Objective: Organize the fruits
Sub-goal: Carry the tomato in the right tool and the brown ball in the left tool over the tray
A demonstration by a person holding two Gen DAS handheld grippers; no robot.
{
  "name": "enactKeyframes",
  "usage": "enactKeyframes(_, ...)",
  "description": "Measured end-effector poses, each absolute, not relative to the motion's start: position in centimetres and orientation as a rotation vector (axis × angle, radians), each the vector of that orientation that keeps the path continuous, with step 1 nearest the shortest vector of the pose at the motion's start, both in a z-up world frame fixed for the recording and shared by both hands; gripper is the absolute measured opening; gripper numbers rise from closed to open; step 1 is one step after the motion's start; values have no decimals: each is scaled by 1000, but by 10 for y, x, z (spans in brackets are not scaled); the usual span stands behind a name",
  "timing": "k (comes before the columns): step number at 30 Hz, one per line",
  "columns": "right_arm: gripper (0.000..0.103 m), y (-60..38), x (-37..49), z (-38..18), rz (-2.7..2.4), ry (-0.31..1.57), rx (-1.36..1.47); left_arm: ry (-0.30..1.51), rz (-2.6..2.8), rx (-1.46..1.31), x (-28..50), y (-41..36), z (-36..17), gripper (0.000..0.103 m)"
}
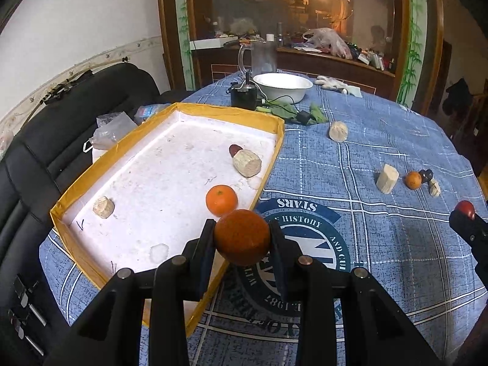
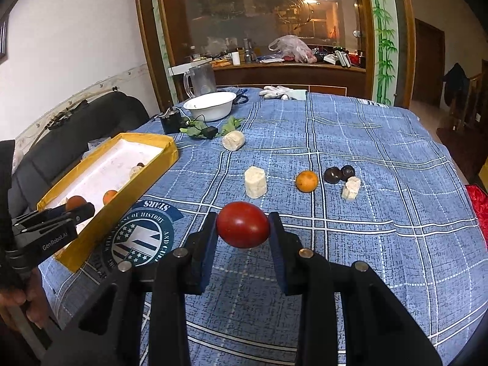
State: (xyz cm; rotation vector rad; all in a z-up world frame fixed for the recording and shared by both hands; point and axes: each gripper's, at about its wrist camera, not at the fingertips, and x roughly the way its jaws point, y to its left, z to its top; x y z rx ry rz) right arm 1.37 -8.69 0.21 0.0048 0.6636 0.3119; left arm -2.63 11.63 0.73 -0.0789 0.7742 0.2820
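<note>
Now left gripper [image 1: 242, 238] clenching dark orange [image 1: 242, 236], hovering at near right rim of yellow tray [image 1: 268, 120], tray bed lying just far-left of fingers. Right gripper [image 2: 243, 228] gripping red tomato [image 2: 243, 228] over tablecloth [image 2: 381, 244], tray sitting well left.

A round emblem [image 2: 138, 238] printed on the blue checked cloth [image 2: 366, 183] over the counter is showing "STARS" on its banner and "OF HISTORY" and "AND CUL…" around its ring, left of centre. At lower left, the left claw [image 2: 77, 210] is bearing "GenRobot.AI" in white along its black body.
</note>
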Motion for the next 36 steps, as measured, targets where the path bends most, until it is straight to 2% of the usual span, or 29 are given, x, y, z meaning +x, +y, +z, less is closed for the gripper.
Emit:
enactKeyframes(24, 35, -81, 16, 13, 329, 639, -5, 769, 297, -73, -19, 120, 11, 33)
enactKeyframes(36, 35, -42, 16, 41, 407, 596, -52, 731, 373, -100, -28, 161, 26, 33)
